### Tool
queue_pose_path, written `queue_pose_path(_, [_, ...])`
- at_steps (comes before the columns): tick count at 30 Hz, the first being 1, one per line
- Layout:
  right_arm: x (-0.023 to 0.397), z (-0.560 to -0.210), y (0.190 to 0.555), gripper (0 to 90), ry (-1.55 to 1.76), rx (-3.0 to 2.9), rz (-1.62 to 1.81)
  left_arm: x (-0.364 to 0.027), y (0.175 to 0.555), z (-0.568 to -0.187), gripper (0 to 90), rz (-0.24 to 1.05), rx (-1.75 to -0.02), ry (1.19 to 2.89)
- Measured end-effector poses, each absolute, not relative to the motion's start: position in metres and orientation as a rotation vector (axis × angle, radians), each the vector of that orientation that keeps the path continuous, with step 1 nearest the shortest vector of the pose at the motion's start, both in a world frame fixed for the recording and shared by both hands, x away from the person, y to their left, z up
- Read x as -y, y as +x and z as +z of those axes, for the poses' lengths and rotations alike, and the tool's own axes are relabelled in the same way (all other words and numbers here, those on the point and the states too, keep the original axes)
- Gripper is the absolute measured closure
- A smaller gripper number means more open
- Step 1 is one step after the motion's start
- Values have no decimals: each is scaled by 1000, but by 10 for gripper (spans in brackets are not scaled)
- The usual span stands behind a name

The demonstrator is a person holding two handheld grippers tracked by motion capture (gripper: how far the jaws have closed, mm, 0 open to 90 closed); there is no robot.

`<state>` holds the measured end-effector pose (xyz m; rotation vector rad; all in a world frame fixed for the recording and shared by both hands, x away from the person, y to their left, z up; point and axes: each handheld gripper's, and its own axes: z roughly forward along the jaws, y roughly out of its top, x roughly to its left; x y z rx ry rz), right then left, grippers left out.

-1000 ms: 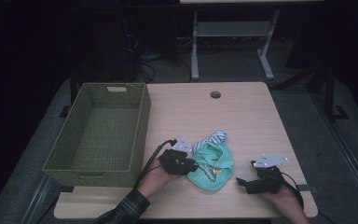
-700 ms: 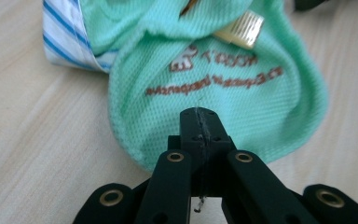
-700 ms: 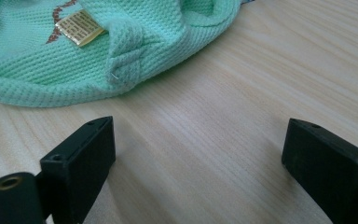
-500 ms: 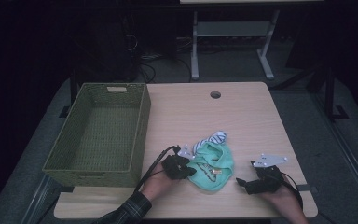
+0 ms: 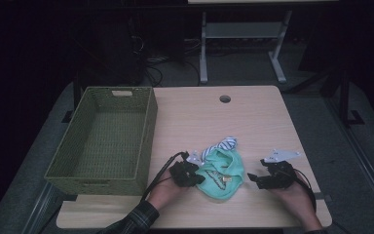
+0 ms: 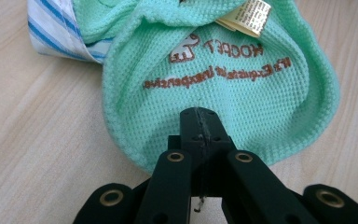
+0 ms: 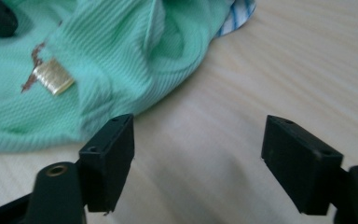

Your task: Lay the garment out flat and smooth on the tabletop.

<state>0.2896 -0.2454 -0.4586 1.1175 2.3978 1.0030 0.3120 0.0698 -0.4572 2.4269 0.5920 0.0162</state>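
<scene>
At the bench's six o'clock edge, our left tool [image 6: 199, 128] has clamped the mint knit garment's [image 5: 221, 174] hem; our right tool [image 7: 198, 158], jaws apart and just narrowing on nothing, waits beside it. The wicker basket [image 5: 148, 122] at nine o'clock has nothing in it yet.

The high view looked forward and down over the wooden table [image 5: 253, 122] from the person's side, fairly far. Each gripper view sat low and close — both shared the mint-green garment [image 6: 223, 88], seen from opposite sides.
</scene>
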Motion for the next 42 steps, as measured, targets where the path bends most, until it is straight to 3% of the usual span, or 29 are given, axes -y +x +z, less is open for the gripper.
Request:
queue_pose_path(12, [239,-453,317,399,1108,-2411,1059,-67,312,-457,895,8,-612,2423])
queue_pose_path(21, [230,-447,340,557,1113,-2458,1123,-67,312,-456,895,14,-614,2436])
queue_pose_path(42, [208,-447,382,679,1102,-2425,1161,-68,313,-456,895,0,-632,2435])
